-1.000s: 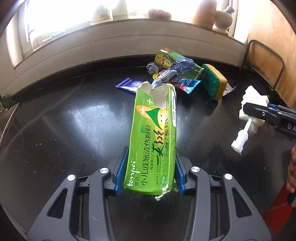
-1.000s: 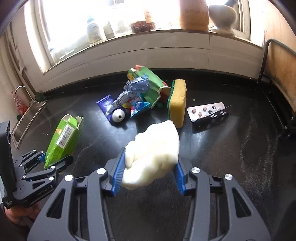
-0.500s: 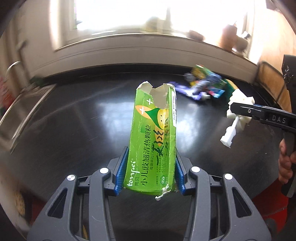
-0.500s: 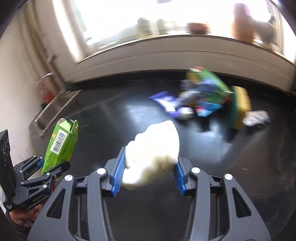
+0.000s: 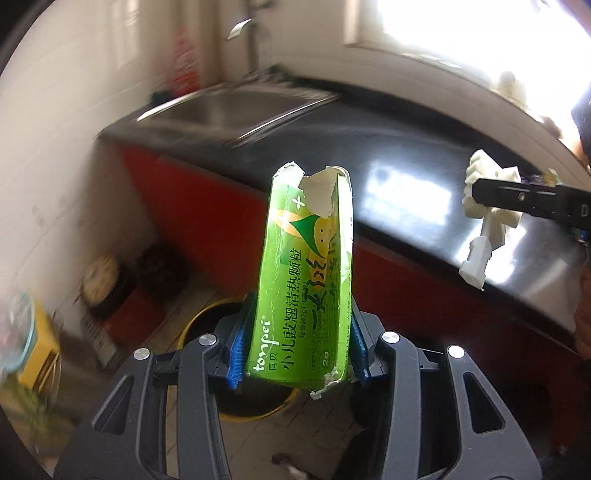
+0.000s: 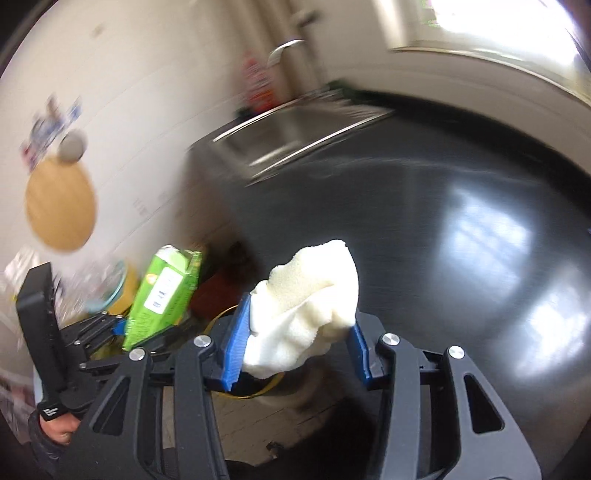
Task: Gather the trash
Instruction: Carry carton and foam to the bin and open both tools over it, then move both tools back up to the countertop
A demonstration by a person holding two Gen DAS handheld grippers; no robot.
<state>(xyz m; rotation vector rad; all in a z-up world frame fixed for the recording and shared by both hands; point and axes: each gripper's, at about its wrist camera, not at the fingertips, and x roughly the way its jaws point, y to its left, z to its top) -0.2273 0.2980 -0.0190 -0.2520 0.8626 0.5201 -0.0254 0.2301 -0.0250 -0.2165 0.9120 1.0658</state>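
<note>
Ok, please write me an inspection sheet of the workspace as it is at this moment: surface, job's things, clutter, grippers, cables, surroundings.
Surface: dark glossy countertop, bare where visible; much is blurred.
Job's things: torn green box and white crumpled foam piece, both held; yellow-rimmed bin on the floor below the grippers.
Clutter: blurred items on the floor by the red cabinet front.
Grippers: left gripper shut on the box; right gripper shut on the foam.
Cables: nothing seen.
Surroundings: steel sink with faucet, bright window, round wooden board on the wall.
</note>
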